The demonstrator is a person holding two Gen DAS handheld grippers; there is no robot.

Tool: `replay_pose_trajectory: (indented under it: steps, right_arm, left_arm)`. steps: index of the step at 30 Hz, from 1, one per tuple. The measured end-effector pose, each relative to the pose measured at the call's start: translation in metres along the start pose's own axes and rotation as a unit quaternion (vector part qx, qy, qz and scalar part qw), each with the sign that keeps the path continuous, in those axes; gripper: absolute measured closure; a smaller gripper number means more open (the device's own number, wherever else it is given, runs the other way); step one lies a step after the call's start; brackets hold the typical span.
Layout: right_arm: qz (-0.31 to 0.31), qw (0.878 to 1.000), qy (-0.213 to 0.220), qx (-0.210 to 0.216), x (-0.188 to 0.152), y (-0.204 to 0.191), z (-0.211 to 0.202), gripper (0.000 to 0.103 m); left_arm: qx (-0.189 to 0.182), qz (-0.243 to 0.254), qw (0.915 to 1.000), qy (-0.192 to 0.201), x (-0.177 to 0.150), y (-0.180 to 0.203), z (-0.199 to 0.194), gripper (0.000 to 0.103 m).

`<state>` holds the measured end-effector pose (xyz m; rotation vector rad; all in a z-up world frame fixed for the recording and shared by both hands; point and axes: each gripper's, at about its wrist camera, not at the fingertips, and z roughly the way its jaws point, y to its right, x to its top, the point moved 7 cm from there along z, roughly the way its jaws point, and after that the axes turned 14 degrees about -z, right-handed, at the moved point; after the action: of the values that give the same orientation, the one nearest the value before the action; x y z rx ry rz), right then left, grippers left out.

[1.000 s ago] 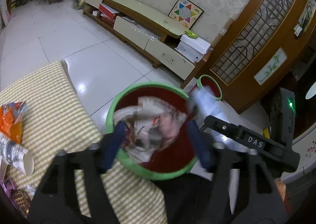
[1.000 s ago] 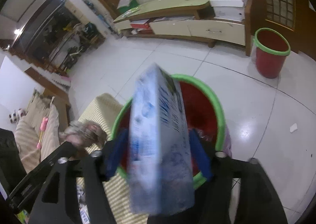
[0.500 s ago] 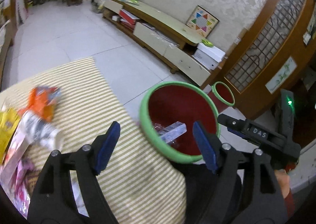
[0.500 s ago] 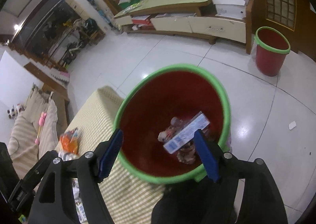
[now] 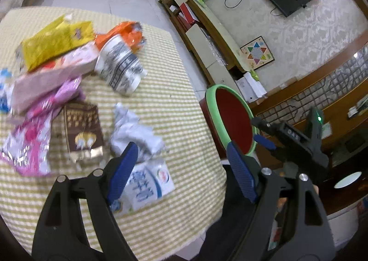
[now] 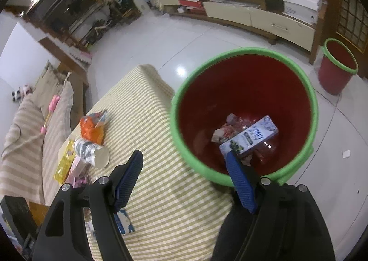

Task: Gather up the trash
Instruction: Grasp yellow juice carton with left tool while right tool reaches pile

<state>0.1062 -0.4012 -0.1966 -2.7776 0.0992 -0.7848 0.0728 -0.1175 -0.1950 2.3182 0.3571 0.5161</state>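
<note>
A red bin with a green rim (image 6: 241,50) stands at the edge of the striped table (image 6: 174,196). In it lie a blue-and-white carton (image 6: 250,136) and a crumpled wrapper (image 6: 226,132). My right gripper (image 6: 184,155) hangs open and empty over the bin's near rim. My left gripper (image 5: 181,148) is over the table with its jaws opening and nothing between them. Just ahead of its left finger are crumpled white paper (image 5: 133,127) and a white-and-blue packet (image 5: 147,185). Farther left lie a brown packet (image 5: 82,129), a paper cup (image 5: 119,70), a yellow packet (image 5: 55,44) and pink wrappers (image 5: 30,146).
A second red bin (image 6: 335,74) stands on the tiled floor by a wooden screen. A long low cabinet (image 6: 253,14) runs along the far wall. A striped sofa (image 6: 34,123) lies left of the table. An orange wrapper (image 5: 124,33) sits behind the cup.
The crumpled wrapper and the carton left my grippers and dropped into the bin. My left gripper swung left from the bin to over the table trash. The right one shifted slightly.
</note>
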Motion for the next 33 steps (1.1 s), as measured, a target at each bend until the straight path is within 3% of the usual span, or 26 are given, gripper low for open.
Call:
replay_pose_trajectory:
  steps: [4, 7, 10, 15, 20, 23, 26, 29, 33]
  right_arm:
    - [-0.013, 1.000, -0.005, 0.003, -0.001, -0.017, -0.002, 0.031]
    - [-0.039, 0.999, -0.007, 0.004, -0.003, -0.032, -0.006, 0.029]
    - [-0.065, 0.998, -0.013, 0.003, -0.011, -0.049, -0.006, 0.025]
    - [-0.101, 0.994, -0.039, 0.023, -0.030, -0.084, 0.007, 0.025]
    - [-0.117, 0.991, -0.055, 0.043, -0.044, -0.117, 0.018, 0.025]
    - [-0.123, 0.989, -0.064, 0.053, -0.048, -0.133, 0.025, 0.025]
    - [-0.130, 0.987, -0.066, 0.067, -0.052, -0.148, 0.025, 0.025]
    - [-0.136, 0.986, -0.065, 0.073, -0.055, -0.158, 0.022, 0.025]
    - [-0.138, 0.985, -0.071, 0.074, -0.061, -0.160, 0.022, 0.025]
  left_arm:
    - [-0.008, 0.030, 0.9995, -0.001, -0.019, 0.001, -0.017, 0.026]
    - [0.013, 0.063, 0.9980, 0.001, -0.034, -0.007, -0.032, 0.025]
    - [0.036, 0.054, 0.9978, 0.015, -0.031, -0.026, -0.048, 0.024]
    - [0.094, 0.017, 0.9925, 0.076, 0.009, -0.081, -0.081, 0.024]
    - [0.121, 0.011, 0.9850, 0.122, 0.065, -0.104, -0.100, 0.024]
    - [0.155, 0.055, 0.9800, 0.111, 0.098, -0.099, -0.082, 0.024]
    - [0.175, 0.103, 0.9763, 0.074, 0.124, -0.091, -0.050, 0.024]
    - [0.179, 0.097, 0.9783, 0.037, 0.145, -0.094, -0.020, 0.024]
    - [0.209, 0.072, 0.9752, 0.017, 0.160, -0.111, 0.003, 0.024]
